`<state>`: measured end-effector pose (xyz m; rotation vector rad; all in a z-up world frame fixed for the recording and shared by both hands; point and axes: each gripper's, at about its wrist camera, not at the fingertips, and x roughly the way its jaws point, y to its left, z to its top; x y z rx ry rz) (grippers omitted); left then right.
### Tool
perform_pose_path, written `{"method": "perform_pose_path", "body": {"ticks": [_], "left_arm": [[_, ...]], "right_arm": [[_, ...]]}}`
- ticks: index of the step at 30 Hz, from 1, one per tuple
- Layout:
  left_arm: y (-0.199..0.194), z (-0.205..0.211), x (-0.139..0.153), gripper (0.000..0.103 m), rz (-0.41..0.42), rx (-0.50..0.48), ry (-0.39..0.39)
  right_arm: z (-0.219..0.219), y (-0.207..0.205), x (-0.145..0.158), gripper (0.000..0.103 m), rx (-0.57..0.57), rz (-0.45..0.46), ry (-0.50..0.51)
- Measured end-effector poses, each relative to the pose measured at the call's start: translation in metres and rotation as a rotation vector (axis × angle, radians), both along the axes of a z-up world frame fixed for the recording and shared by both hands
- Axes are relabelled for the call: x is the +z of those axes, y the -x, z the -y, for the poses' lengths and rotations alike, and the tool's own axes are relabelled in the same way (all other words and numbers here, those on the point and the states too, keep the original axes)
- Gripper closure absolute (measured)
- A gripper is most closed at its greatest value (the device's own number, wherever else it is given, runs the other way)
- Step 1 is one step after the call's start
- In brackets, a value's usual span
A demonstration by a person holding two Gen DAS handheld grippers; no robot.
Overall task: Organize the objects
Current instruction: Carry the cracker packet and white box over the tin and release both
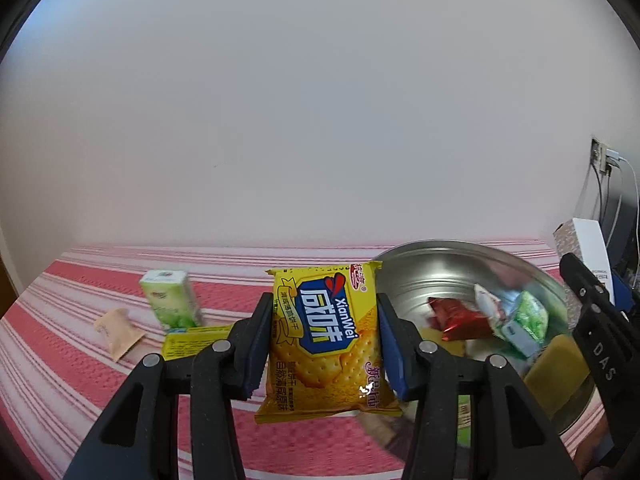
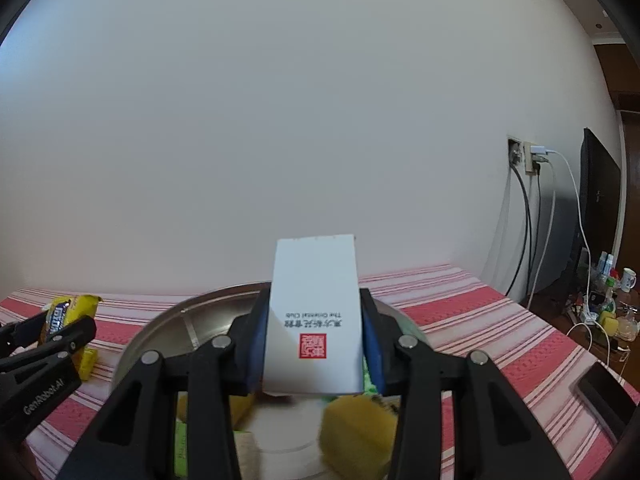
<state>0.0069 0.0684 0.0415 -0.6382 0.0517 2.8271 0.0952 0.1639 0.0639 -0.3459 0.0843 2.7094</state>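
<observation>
- My left gripper [image 1: 324, 340] was clamped on a yellow cracker packet [image 1: 325, 336], its blue pads [image 1: 390, 344] pressing the packet's two side edges so it hung upright between them.
- My right gripper [image 2: 314, 344] was clamped on a white carton [image 2: 314, 316], held upright with its red seal and print facing the camera upside down.
- The round metal tin [image 1: 436, 276] sat at about three o'clock from the cracker packet in the left view, and directly under the carton in the right view.
- I judged the step in hand to be carrying both items over to the tin.
- To do it well, I needed to bring the packet fully past the tin's rim before letting go, since it was hanging over the striped red cloth [image 1: 80, 340] just left of the rim.
- The carton was already over the tin; lowering it before release would keep it from tipping onto the snacks inside.
- With both grippers close together, I thought it wise to release one at a time.
- The tin already held a red foil sachet [image 1: 460, 318], a green-and-white pack [image 1: 528, 320] and a yellow block [image 2: 360, 432].
- A green tissue pack [image 1: 170, 300], a tan sachet [image 1: 118, 332] and a flat yellow box [image 1: 192, 342] lay on the cloth at about nine o'clock from the packet, not yet collected.
</observation>
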Motion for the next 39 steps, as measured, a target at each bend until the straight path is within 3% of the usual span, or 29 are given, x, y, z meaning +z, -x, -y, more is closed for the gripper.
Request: {"method": "perform_pose_path", "body": {"ticks": [15, 23, 34, 39], "left_arm": [[0.0, -0.062, -0.005, 0.052, 0.031, -0.088, 0.014], [-0.001, -0.095, -0.015, 0.052, 0.058, -0.121, 0.075], [0.009, -0.093, -0.028, 0.052, 0.124, -0.071, 0.14], [0.01, -0.087, -0.03, 0.052, 0.138, -0.062, 0.133]], "right_arm": [[-0.064, 0.004, -0.011, 0.062, -0.069, 0.047, -0.024], [-0.087, 0.013, -0.021, 0.062, -0.064, 0.111, -0.004], [-0.088, 0.024, -0.029, 0.062, 0.001, 0.179, 0.015], [-0.089, 0.028, -0.031, 0.062, 0.024, 0.199, 0.033]]}}
